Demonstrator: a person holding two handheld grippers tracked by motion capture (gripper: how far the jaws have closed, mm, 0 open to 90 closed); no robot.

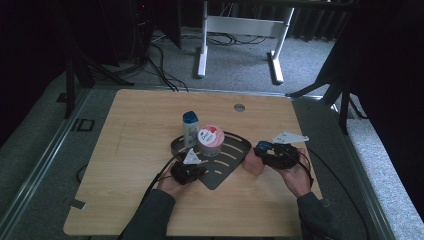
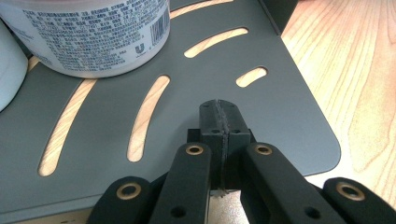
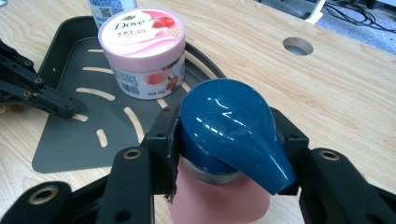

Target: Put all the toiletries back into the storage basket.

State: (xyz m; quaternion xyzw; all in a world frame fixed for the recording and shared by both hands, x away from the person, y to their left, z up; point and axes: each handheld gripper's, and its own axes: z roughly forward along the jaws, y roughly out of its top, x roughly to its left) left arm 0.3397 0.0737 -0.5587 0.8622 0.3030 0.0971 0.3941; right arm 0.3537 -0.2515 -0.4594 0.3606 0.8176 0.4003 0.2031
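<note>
Right gripper view is showing the right gripper (image 3: 224, 140) pinching a pink bottle (image 3: 219, 205) at its blue cap (image 3: 233, 130), fingers (image 3: 163, 140) pressing on both sides of the cap; the bottle's lower body is running off the bottom edge. High view is placing that bottle (image 1: 252, 162) on the worktop (image 1: 130, 120) just beside the dark slotted tray (image 1: 235, 150), half hidden by the gripper. Left gripper (image 2: 219, 123) is resting over the tray's bare corner, fingers pressed together. A pink jar (image 3: 142, 51) is standing in the tray, a white bottle (image 1: 191, 129) behind it, its label too small to read.
</note>
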